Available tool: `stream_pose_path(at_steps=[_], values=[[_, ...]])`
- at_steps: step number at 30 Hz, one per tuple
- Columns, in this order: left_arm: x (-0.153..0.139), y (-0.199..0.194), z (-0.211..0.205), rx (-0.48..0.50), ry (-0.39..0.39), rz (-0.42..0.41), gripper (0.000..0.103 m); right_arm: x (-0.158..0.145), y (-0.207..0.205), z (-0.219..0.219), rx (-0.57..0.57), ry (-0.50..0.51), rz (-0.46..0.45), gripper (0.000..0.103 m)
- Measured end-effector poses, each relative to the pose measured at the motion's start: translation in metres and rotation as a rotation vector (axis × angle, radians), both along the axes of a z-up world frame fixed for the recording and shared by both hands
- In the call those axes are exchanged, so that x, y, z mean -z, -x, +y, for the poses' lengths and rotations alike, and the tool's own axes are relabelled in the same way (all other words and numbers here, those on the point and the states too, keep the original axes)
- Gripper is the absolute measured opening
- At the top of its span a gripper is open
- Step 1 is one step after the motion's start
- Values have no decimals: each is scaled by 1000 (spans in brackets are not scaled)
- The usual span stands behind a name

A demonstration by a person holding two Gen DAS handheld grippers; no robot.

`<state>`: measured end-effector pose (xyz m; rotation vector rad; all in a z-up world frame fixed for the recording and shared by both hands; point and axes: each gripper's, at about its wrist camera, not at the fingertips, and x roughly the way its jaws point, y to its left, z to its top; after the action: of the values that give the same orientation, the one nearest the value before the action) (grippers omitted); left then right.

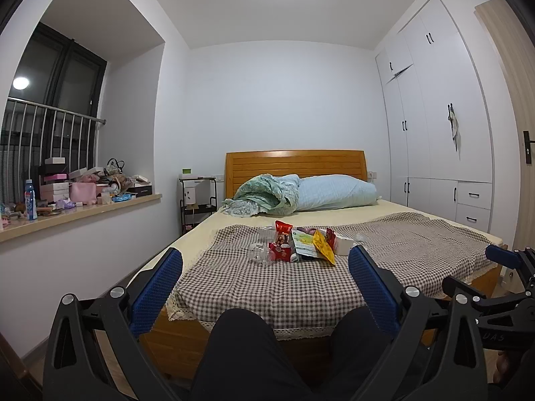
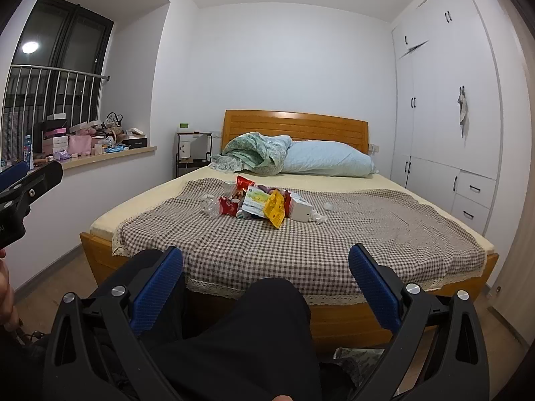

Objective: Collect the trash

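A pile of trash (image 1: 301,242) lies mid-bed on a checked cloth (image 1: 267,280): red wrappers, a yellow packet (image 1: 323,245), a green-white packet, a white box and a crushed clear bottle (image 1: 259,253). The right wrist view shows the same pile (image 2: 260,202) with crumpled tissue (image 2: 319,217) beside it. My left gripper (image 1: 265,260) is open and empty, held off the foot of the bed. My right gripper (image 2: 265,260) is open and empty too, also short of the bed. Each gripper shows at the edge of the other's view.
The wooden bed (image 2: 334,314) has pillows (image 2: 327,162) and a rolled blanket at its head. A cluttered window sill (image 1: 83,212) is on the left, a small shelf (image 1: 197,200) beside the headboard, white wardrobes (image 1: 434,133) on the right. My dark-trousered legs (image 2: 250,334) fill the foreground.
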<state>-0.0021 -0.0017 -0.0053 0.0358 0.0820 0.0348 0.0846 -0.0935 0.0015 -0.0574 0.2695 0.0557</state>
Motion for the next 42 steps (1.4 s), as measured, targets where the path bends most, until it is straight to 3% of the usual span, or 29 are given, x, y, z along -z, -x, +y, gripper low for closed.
stream_pose_path(at_steps=[8,15,23,33,42], values=[[2,-5,-1,-1,-3,13,96,1,-3,-3,-1,10,-4,95],[11,-43,8,-45,8,70,96,12,-30,-12,35,-3,18,95],[34,-99,37,-87,54,143,96,28,-91,-22,80,-63,139,95],[21,-159,38,-80,31,122,96,22,-162,-18,89,13,120,95],[38,-235,38,-71,26,205,96,16,-226,-15,80,60,118,95]])
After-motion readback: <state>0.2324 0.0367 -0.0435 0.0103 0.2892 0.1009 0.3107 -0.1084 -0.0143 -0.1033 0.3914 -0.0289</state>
